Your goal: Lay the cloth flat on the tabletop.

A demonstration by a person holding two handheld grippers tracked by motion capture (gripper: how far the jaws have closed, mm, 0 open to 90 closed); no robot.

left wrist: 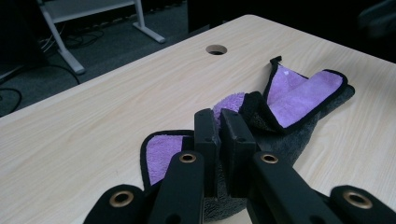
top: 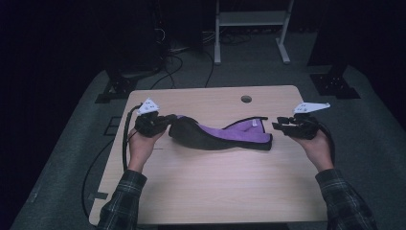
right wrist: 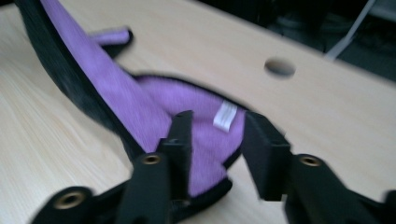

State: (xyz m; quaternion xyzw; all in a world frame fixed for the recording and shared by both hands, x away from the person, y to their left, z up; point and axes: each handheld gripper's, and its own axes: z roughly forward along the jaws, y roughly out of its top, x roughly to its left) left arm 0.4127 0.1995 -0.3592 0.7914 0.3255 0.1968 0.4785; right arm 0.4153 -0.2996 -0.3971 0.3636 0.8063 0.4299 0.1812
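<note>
The cloth [top: 225, 136], purple on one face and dark grey on the other with black edging, is lying across the middle of the wooden table [top: 215, 191], bunched and twisted along its length rather than spread flat. Its left end is rising in a dark hump, while its right end is resting on the tabletop with the purple face up. A small white label [right wrist: 225, 115] is sitting on the purple face near the right-hand corner.

The left gripper [left wrist: 219, 135] is pinching the cloth's left end: in the left gripper view its jaws are standing almost pressed together, with grey pile bulging below them and a purple corner lying just beside them. In the high view the left gripper [top: 165, 122] is touching the raised hump.

The right gripper [right wrist: 217, 140] is standing with its jaws spread, one on each side of the labelled corner and not yet closing on it. In the high view the right gripper [top: 278, 125] is hovering just beside the cloth's right end, apart from it.

Judged progress: the work appears to be a two-point pick-up for spreading or folding. One end is secured. The remaining steps are closing the right jaws on the corner, drawing the cloth taut, and laying it out. A cable hole [top: 246, 99] is lying beyond the cloth, clear of the work.
</note>
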